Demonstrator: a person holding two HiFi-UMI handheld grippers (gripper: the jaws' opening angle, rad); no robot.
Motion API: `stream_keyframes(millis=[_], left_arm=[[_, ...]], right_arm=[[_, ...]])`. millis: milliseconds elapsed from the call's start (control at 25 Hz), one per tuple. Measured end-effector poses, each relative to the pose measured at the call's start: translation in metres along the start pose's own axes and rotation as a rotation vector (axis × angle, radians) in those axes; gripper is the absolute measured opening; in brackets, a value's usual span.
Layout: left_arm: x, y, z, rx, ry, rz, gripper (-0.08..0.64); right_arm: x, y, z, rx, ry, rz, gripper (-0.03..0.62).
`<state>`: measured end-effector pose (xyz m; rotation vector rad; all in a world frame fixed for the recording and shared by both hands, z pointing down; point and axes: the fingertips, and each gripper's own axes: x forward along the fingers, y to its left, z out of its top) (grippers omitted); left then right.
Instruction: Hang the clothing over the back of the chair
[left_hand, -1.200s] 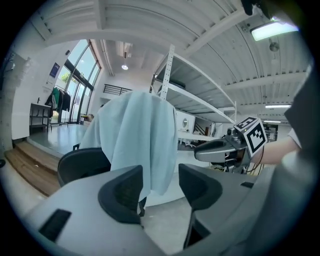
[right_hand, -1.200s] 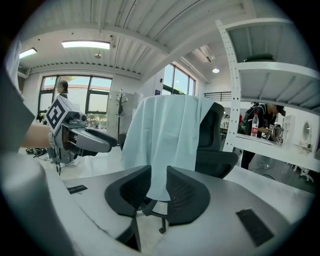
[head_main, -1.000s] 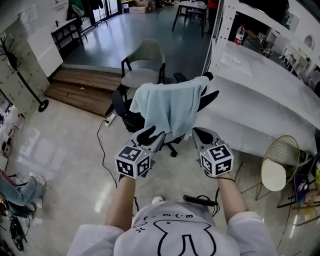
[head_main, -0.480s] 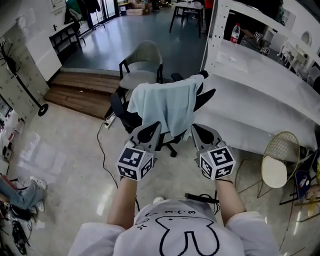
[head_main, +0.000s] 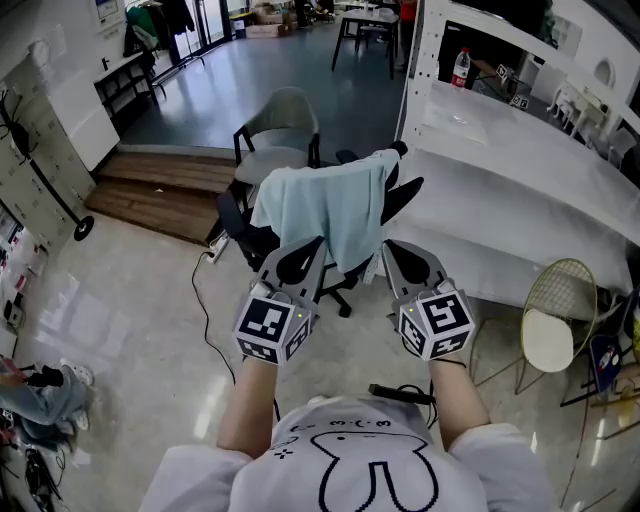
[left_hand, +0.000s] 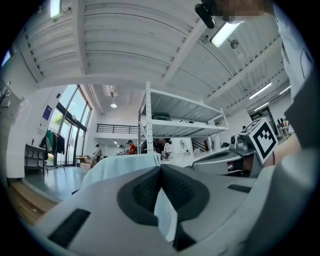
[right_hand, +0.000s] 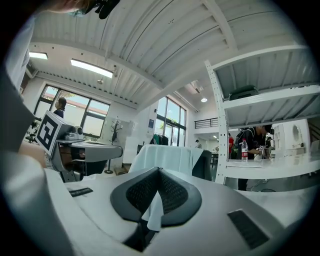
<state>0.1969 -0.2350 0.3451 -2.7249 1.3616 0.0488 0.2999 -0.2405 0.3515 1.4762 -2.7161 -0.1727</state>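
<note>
At the left, the left claw was closed tight on a fold of the clothing's lower edge. In the left gripper view the claw had its pads together, with pale fabric pinched between them and hanging below.

In the middle, the pale blue-green clothing already lay draped over the back of the black chair, spread across the top and hanging down the near side.

To the right, the right claw was likewise clamped on the hem, and in its own view a strip of cloth sat between the pads. Beyond it stood the white counter.

The hanging itself looked nearly done. What seemed left was to even out the drape, let both claws go and draw back.
</note>
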Motion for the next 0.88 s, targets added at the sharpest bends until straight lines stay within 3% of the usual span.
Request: stream_keyframes(millis=[880], left_arm=[[-0.014,-0.018,0.025,-0.001,-0.029,-0.016,0.026]], right_arm=[[-0.019,0.019,0.026,-0.081,-0.038,0.007,-0.009]])
